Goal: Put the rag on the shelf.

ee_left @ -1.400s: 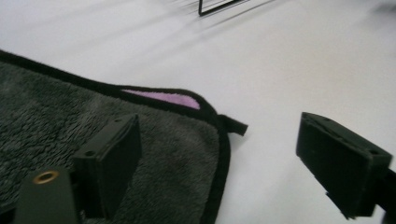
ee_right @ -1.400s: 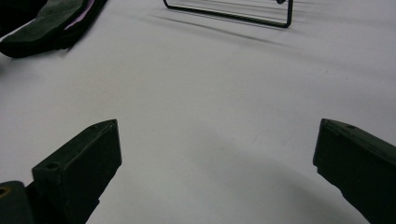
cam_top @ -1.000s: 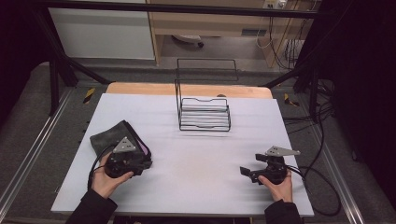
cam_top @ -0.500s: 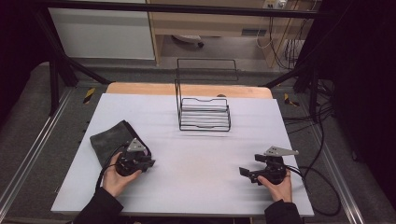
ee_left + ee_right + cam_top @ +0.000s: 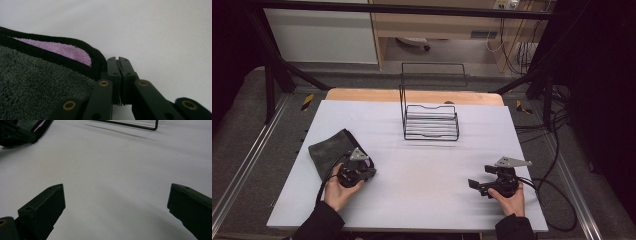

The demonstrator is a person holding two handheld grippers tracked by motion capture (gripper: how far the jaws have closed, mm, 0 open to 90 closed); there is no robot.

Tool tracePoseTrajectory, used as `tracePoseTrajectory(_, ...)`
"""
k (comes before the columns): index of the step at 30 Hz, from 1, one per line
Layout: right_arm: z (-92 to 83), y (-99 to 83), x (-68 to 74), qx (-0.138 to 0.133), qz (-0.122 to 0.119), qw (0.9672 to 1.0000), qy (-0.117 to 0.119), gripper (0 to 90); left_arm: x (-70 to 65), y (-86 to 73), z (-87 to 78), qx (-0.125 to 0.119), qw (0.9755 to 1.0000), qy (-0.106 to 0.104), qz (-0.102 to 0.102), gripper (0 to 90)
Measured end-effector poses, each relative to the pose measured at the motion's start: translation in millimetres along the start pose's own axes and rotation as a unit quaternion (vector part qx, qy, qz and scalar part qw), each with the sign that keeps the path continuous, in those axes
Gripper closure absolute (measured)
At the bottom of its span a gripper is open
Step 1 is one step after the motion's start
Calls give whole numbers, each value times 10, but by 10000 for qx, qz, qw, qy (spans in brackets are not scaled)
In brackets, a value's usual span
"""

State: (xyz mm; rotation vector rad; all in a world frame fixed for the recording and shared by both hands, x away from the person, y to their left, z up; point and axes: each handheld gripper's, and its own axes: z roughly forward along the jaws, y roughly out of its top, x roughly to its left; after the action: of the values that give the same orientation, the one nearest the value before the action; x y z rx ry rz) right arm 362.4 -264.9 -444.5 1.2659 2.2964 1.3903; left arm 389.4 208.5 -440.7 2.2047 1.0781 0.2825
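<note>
From above the near edge we look forward and down over the whole worktop [image 5: 422, 165]. Our left tool view sits low and close against the grey cloth [image 5: 37, 87]. Our right tool view skims the worktop toward the wire rack [image 5: 125, 123], which the high view shares.

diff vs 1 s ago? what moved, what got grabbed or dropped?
The left hand-held gripper slid toward the person and rightward along the grey cloth to its near corner; its jaws are shut at the cloth's edge, a grip unclear. The right hand-held gripper, open, the cloth and the wire rack stayed put.
</note>
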Motion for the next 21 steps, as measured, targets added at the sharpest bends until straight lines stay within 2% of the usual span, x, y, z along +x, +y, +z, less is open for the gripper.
tracePoseTrajectory(4, 7, -1, -2, 33, -26, 10000, 6, 22, 5, 24, -50, -119, 9999, -78, -89, 890)
tracePoseTrajectory(6, 10, -2, -3, 33, -28, 10000, 9, 22, 3, 53, -126, -304, 9993, -144, -160, 891)
tracePoseTrajectory(16, 18, -4, -2, 72, -19, 10000, -4, 23, -25, 96, -164, -405, 9984, -228, -337, 893)
tracePoseTrajectory(21, 18, -6, -2, 85, -37, 10000, -7, 23, -73, 138, -177, -429, 9981, -330, -307, 893)
